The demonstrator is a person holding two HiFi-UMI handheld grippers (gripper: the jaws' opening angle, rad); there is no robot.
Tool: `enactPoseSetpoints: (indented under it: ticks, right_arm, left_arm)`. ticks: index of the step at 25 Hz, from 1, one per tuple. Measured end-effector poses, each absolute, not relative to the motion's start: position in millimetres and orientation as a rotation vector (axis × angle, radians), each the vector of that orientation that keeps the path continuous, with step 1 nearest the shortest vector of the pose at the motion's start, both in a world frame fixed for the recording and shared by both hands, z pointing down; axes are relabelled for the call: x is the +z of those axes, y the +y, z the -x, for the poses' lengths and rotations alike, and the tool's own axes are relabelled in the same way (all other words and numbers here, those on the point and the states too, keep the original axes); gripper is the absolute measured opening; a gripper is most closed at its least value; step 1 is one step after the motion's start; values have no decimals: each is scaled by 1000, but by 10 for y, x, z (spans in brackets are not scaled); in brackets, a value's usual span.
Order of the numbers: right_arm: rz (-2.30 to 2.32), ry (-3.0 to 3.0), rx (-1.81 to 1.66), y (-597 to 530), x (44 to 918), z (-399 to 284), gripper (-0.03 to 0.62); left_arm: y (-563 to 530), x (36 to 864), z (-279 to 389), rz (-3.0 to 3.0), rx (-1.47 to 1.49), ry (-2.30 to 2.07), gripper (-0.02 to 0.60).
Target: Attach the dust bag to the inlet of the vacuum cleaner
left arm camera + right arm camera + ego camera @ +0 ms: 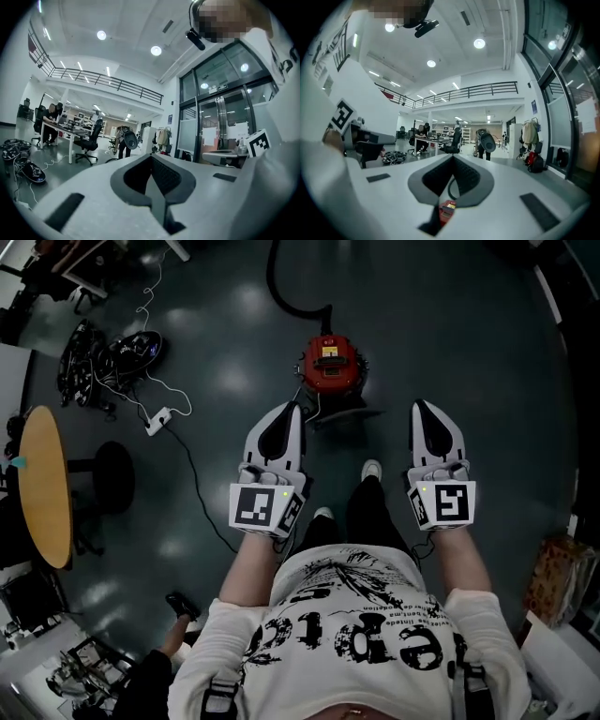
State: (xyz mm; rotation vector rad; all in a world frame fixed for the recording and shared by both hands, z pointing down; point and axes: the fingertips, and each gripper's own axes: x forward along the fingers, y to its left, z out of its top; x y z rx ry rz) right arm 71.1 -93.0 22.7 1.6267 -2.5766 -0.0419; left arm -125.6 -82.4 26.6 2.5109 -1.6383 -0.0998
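**A:** What sort of room is it?

**B:** A big open office with a dark, shiny floor point(450, 343), seen from above a person standing on it.

**A:** And nearest the camera?

**B:** The left gripper point(293, 409) and the right gripper point(419, 407), held level side by side and well apart. Both are clenched, jaws pressed tip to tip, with nothing between them.

**A:** Below them?

**B:** The person's shoes point(371, 469) on the floor. Just beyond them stands the red vacuum cleaner point(330, 362). In the head view it sits between the two grippers and touches neither.

**A:** And past that?

**B:** A black hose point(281, 292) curves away from the cleaner's far side. Off to the left lie a white power strip point(157, 420) with its cable, a round wooden table point(42, 486) and, farther off, a heap of dark gear point(112, 357).

**A:** The far end?

**B:** The right gripper view shows desks point(429, 140) with people at them, under a railed balcony point(454, 91).
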Motion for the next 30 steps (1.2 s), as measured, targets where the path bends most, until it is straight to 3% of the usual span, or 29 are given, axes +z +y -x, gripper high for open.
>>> enactPoseSetpoints:
  ticks: [12,30]
  right_arm:
    - [-1595,-2621,-93,-176,-76,-278,2]
    - [-1639,-2632,-93,-83,-150,-264,2]
  left_arm:
    - [-101,-22,1408,-2557,-124,-1623,3]
    - [-7,-84,1440,-2579,-130,-1613,3]
